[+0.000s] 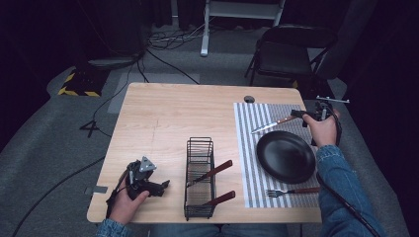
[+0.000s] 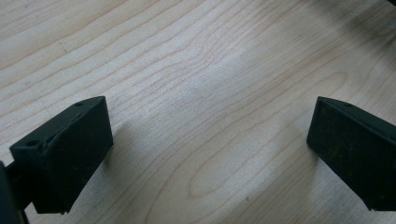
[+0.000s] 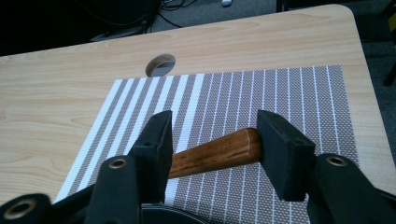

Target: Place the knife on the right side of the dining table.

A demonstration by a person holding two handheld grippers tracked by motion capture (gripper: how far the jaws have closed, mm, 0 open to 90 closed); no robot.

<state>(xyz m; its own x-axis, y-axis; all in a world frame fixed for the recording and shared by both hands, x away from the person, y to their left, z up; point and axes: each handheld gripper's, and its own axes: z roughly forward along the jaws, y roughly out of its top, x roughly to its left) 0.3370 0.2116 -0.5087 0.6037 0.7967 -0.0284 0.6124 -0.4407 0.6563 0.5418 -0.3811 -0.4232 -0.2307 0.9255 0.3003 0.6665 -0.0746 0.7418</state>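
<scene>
**Knife between the right claw's jaws**

The right gripper (image 1: 302,115) is at the right side of the high view, above the black plate (image 1: 285,156). A knife (image 1: 271,124) with a brown wooden handle lies on the striped mat (image 1: 247,148), slanting toward the upper right of the plate. In the right gripper view the handle (image 3: 219,152) sits between the two black jaws. The jaws stand wide apart. The handle's end touches the right jaw, but the jaws do not squeeze it.

The left gripper (image 1: 163,186) is at the lower left of the high view, held low over the wooden table (image 1: 168,113). Its jaws are wide apart with only bare wood between them.

A wire basket (image 1: 199,178) in the lower middle holds two more brown-handled tools. A fork (image 1: 291,191) lies below the plate.
</scene>
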